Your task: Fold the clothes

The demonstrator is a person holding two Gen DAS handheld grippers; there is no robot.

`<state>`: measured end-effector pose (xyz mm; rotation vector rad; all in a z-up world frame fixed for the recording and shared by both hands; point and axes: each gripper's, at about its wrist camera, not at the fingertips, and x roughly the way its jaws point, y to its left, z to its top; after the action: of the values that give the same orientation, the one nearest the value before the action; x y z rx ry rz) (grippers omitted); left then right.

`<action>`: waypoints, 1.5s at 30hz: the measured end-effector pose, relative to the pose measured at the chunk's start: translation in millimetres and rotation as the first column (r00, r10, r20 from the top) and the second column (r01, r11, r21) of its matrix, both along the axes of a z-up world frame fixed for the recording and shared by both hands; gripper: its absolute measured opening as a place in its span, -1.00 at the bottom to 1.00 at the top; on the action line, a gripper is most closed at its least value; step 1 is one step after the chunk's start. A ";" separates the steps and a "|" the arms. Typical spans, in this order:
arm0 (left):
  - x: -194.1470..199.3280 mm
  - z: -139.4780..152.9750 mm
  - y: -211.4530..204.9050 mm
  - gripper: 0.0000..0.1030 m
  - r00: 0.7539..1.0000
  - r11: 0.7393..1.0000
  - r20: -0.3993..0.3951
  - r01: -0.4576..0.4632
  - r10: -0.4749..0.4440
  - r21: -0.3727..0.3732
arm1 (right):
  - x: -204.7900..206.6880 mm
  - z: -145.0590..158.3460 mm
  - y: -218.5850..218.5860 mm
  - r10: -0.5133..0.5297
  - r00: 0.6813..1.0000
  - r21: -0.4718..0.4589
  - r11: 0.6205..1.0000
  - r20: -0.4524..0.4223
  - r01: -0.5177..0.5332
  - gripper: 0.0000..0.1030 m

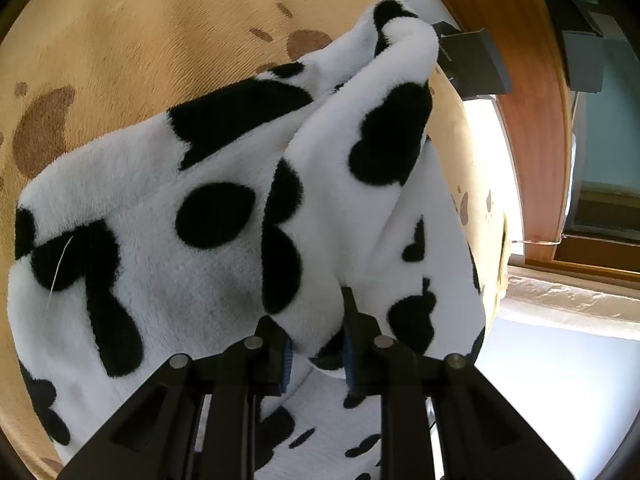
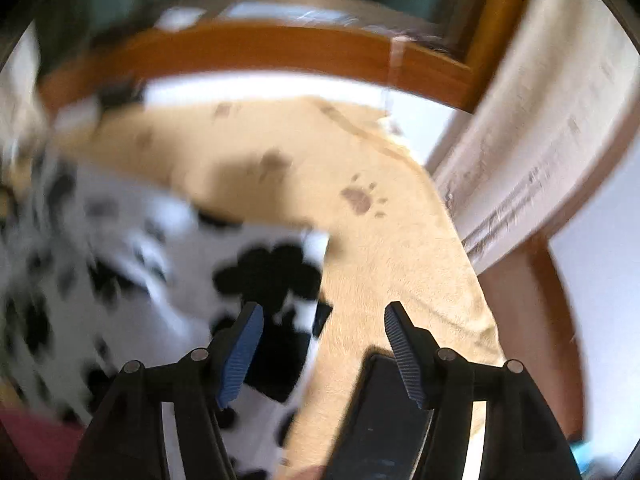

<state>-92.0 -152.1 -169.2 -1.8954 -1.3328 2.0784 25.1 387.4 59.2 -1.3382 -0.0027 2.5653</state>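
A white fleece garment with black cow patches (image 1: 224, 216) lies on a tan blanket with brown paw prints (image 1: 132, 40). My left gripper (image 1: 316, 340) is shut on a bunched fold of it, which rises as a ridge to a raised corner (image 1: 412, 36) at the upper right. The right wrist view is blurred. There the garment (image 2: 132, 248) lies to the left on the same blanket (image 2: 380, 240). My right gripper (image 2: 323, 312) hovers open over the garment's edge, and its blue pads (image 2: 240, 356) touch nothing.
A wooden bed frame (image 1: 532, 92) curves round the blanket's far side, with a pale wall (image 2: 532, 152) beyond it. Dark grey boxy parts (image 1: 472, 60) sit beside the raised corner. A dark red cloth (image 2: 32, 436) shows at the lower left of the right wrist view.
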 end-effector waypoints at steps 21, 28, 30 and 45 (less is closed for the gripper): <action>-15.1 117.8 22.4 0.51 0.930 0.986 -0.356 0.037 -0.095 -0.165 | -40.8 -80.4 -80.0 0.074 0.997 -0.076 0.995 0.036 -0.072 0.46; -67.9 55.3 12.3 0.52 0.975 0.944 -0.207 0.008 -0.081 -0.330 | -46.2 -91.0 -65.3 0.034 0.999 -0.047 0.998 0.032 -0.033 0.47; -65.7 29.6 -6.4 0.35 0.985 0.946 -0.175 -0.052 -0.005 -0.319 | -41.5 -91.5 -64.0 0.018 1.000 -0.045 0.999 0.022 -0.017 0.48; -30.3 89.4 30.8 0.61 0.929 0.939 -0.342 0.019 -0.145 -0.344 | -46.9 -48.7 -29.0 -0.072 0.997 -0.200 0.978 -0.040 0.063 0.78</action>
<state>-122.3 -121.3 -79.8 -1.5113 -0.8455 2.5785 -21.7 358.4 10.5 -1.3183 0.3097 2.5945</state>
